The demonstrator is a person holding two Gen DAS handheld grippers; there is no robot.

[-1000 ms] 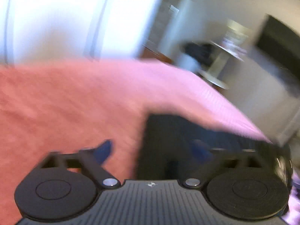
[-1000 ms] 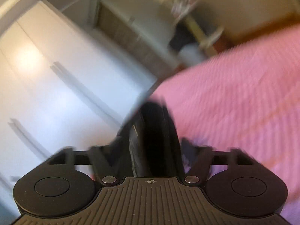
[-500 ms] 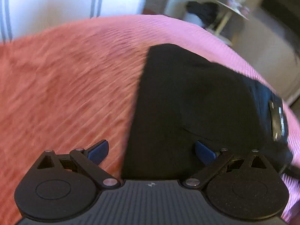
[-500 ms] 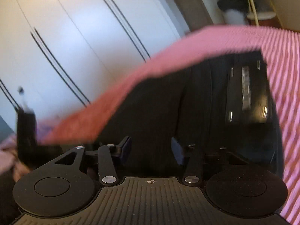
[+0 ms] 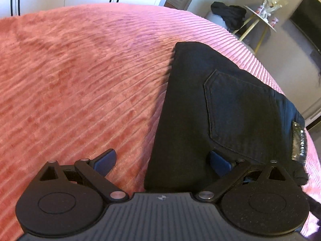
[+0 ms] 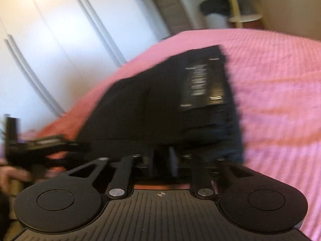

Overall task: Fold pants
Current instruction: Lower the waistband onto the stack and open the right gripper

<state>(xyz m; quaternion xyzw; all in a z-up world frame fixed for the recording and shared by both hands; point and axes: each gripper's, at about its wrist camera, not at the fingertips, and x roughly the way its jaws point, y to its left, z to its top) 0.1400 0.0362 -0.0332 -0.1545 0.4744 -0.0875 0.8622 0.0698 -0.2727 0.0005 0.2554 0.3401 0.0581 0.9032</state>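
Observation:
Black pants (image 5: 220, 110) lie folded into a compact stack on the pink bedspread (image 5: 80, 70), back pocket up and a silver waistband label at the right. My left gripper (image 5: 162, 160) is open and empty, its blue pads spread over the stack's near left edge. In the right wrist view the pants (image 6: 160, 104) lie ahead with the label up. My right gripper (image 6: 170, 160) is at the stack's near edge; blur hides whether its jaws hold cloth. The left gripper (image 6: 40, 144) shows at the left there.
White wardrobe doors (image 6: 60, 40) stand behind the bed. A gold-legged side table (image 5: 260, 20) with a dark garment (image 5: 228, 12) beside it stands past the bed's far corner. A dark screen (image 5: 307, 16) hangs on the right wall.
Both grippers swung down from holding the pants raised to laying them flat on the bed. The left gripper let go and opened wide. The right fingers drew closer together.

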